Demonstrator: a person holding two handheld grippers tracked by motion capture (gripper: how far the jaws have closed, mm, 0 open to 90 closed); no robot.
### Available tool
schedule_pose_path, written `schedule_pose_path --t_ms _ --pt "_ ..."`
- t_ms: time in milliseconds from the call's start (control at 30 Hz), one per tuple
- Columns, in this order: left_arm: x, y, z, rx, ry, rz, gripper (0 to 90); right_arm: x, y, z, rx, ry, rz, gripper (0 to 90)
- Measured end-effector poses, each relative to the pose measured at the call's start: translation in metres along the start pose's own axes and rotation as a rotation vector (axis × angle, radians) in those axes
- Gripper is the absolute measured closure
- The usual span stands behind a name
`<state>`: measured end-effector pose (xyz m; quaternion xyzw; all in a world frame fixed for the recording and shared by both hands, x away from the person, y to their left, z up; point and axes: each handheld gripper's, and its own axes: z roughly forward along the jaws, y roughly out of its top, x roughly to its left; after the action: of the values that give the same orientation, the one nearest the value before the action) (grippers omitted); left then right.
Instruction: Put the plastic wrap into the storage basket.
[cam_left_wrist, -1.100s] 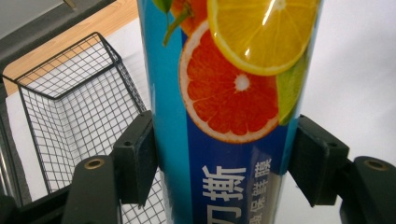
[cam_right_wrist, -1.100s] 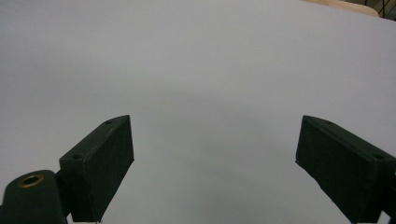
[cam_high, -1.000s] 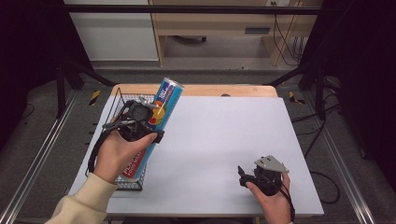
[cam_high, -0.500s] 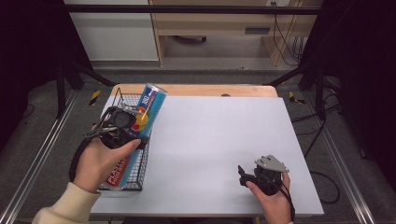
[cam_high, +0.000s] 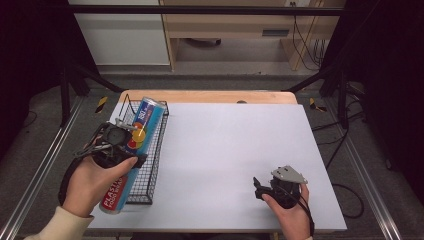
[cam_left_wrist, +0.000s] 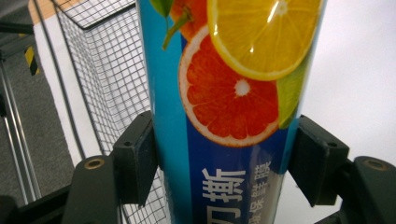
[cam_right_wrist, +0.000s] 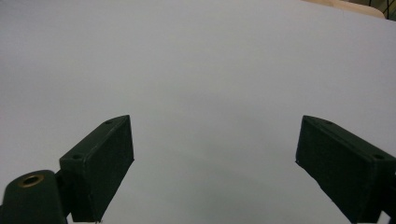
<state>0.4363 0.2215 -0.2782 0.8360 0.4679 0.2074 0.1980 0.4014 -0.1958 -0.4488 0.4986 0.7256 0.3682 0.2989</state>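
Lying tilted over the wire basket (cam_high: 150, 165) at the bench's (cam_high: 235, 150) left edge, the printed tube (cam_high: 131, 150) is clamped between the jaws of the left hand-held gripper (cam_high: 116, 145); whether its lower end touches the basket is unclear. Well apart, the right hand-held gripper (cam_high: 272, 187) rests wide open and empty on bare bench.

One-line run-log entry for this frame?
left gripper: shut on plastic wrap tube, over wire basket | right gripper: open, idle above table
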Motion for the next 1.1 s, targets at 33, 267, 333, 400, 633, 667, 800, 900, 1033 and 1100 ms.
schedule_pose_path --t_ms 33,267,333,400,633,667,800,900,1033,1100 --pt "0.001 -0.001 0.0 0.0 0.007 -0.005 32.2 0.0 0.0 0.0 -0.001 0.002 0.0 11.5" --pt "0.007 -0.005 0.001 0.017 0.025 -0.014 32.1 -0.003 0.0 -0.001 -0.007 0.003 0.001 11.6" --pt "0.009 -0.007 0.002 0.02 0.029 -0.014 32.1 -0.003 0.0 -0.001 -0.004 0.003 0.003 11.5" --pt "0.011 -0.008 0.002 0.021 0.031 -0.018 32.2 -0.002 0.0 -0.001 -0.003 0.003 0.001 11.6" --pt "0.016 -0.009 0.007 0.03 0.026 -0.03 32.2 -0.002 -0.001 0.001 0.002 0.0 -0.004 11.6" --pt "0.018 -0.009 0.008 0.029 0.025 -0.032 32.1 -0.002 -0.001 0.001 0.002 0.0 -0.004 11.5" --pt "0.022 -0.009 0.014 0.031 0.01 -0.062 32.1 -0.002 -0.002 0.001 0.006 -0.002 0.001 11.6" --pt "0.027 -0.009 0.019 0.026 0.01 -0.063 32.1 -0.002 -0.002 0.002 0.009 -0.002 -0.003 11.5" --pt "0.032 -0.01 0.029 0.034 0.001 -0.075 32.1 -0.002 -0.002 0.002 0.012 -0.005 -0.011 11.5" --pt "0.033 -0.01 0.033 0.041 0.006 -0.075 32.1 -0.002 -0.002 0.002 0.011 -0.001 -0.009 11.6"
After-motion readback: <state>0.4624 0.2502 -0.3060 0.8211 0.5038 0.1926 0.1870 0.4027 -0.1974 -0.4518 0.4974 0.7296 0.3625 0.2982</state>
